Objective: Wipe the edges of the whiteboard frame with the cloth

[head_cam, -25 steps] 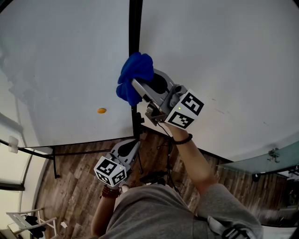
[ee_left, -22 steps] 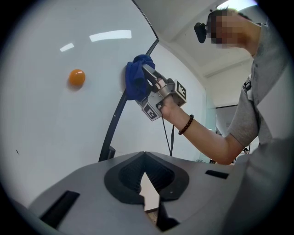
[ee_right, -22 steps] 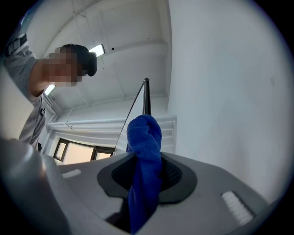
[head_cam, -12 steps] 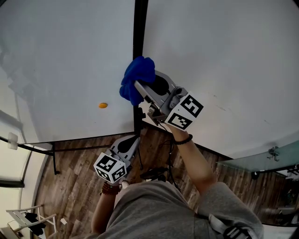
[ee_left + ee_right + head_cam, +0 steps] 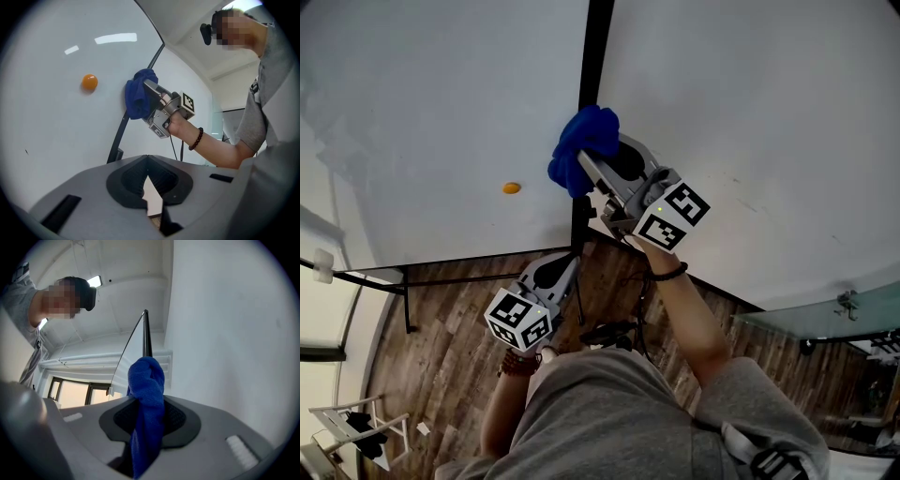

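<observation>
Down at the left, the left gripper (image 5: 565, 276) hangs low, below the whiteboard's bottom edge and over the wooden floor (image 5: 441, 366). Its own view shows the jaws pressed together at the tips with nothing between them, only a thin sliver of gap further back (empty, plain as day). It points up toward the foot of the black frame bar (image 5: 594, 56), well apart from the cloth.

Across to the right, and here's the action: the right gripper (image 5: 589, 165) is up against the board, jaws pinching the blue cloth (image 5: 582, 148). In the right gripper view the cloth (image 5: 147, 380) runs straight through the jaws and bunches in a thick knot past the tips. That bunch sits right on the vertical frame bar (image 5: 146, 333) between the two white panels, covering it at that spot.

Around them: on the left panel (image 5: 441, 103) there's a small orange dot (image 5: 512, 188), just left of the cloth. From the left gripper view the dot (image 5: 89, 82) and cloth (image 5: 137, 98) sit at about the same height. A dark bead bracelet (image 5: 667, 276) circles the right wrist.
</observation>
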Demonstrator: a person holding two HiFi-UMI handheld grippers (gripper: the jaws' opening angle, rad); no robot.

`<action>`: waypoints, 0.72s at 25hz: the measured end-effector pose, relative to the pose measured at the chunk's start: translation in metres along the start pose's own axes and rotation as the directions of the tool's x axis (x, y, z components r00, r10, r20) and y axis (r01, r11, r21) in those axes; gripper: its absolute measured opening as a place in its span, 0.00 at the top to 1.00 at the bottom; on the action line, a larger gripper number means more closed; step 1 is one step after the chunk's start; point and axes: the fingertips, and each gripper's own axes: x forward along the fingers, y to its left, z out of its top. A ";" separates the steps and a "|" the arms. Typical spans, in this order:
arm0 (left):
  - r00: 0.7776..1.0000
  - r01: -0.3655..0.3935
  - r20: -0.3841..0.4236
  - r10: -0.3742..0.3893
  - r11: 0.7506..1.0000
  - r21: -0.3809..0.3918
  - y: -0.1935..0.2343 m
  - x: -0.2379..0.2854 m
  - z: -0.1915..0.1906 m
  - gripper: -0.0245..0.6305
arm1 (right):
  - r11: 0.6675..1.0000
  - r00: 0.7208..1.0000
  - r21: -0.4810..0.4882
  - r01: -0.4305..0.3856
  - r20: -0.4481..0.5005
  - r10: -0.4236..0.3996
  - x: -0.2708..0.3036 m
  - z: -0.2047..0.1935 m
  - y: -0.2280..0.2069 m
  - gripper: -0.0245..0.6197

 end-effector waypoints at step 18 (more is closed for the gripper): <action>1.000 0.007 0.002 -0.007 1.000 -0.006 0.001 -0.009 -0.001 0.95 | 0.995 0.995 0.061 0.082 -0.068 -0.078 -0.015 -0.044 -0.005 0.78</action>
